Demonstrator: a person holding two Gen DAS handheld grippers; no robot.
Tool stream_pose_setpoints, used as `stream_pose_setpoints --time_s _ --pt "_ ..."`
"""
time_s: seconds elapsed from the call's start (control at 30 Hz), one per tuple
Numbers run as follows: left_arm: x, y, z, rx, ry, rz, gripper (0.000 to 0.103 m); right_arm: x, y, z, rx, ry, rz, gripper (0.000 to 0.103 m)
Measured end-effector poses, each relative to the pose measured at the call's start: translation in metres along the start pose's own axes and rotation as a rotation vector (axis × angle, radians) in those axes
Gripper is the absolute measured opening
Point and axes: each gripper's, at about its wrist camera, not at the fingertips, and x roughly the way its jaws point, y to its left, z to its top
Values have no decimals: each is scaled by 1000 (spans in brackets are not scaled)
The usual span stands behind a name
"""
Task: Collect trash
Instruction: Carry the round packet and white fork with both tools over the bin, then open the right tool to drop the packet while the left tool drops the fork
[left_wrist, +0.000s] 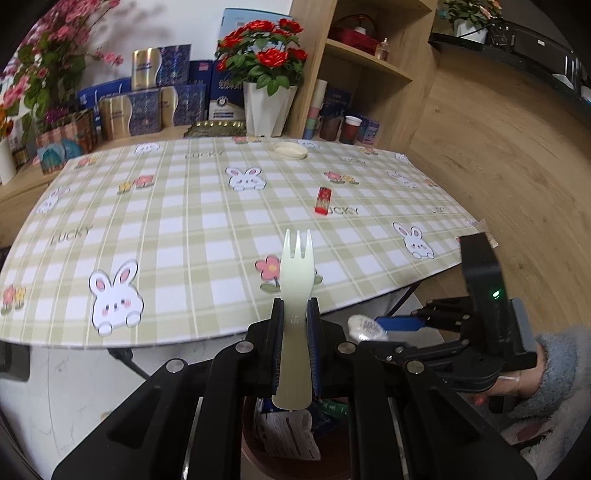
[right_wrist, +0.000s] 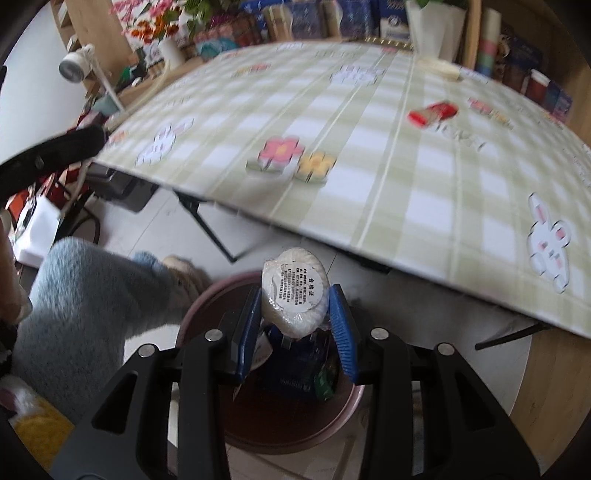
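Checked tablecloth (left_wrist: 207, 221) under red lighter (left_wrist: 323, 200)

Table edge (right_wrist: 332, 240) just ahead; bin (right_wrist: 295, 439) open below; legs (right_wrist: 92, 291) crowd left.

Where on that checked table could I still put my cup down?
Most of the tablecloth lies bare: the whole left half, and the near edge in front of the red lighter. A white lid sits at the far edge. Behind it, boxes and a flowerpot crowd together.
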Motion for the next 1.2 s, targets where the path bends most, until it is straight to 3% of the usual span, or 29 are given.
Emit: stream_pose_setpoints --time_s 0.4,0.47,0.5,0.6,0.73,0.87,1.2 --pt "10 4 -16 -21 39 -4 13 46 9 -23 -4 173 54 41" --pt "12 3 -17 -22 44 -6 13 44 9 -22 0 163 55 52" --pt "13 3 -17 -22 47 -7 13 41 8 -21 9 148 51 59" --pt "16 3 -19 -23 57 -12 13 32 1 -15 33 108 36 68" --pt "21 0 -22 -22 78 -21 13 15 -10 -8 80 28 2 91" --pt "29 -2 -28 -20 114 -38 13 -4 -18 -1 113 -59 -36 97" --pt "54 -5 -46 -24 215 -67 13 -33 -33 9 151 -217 -108 97"
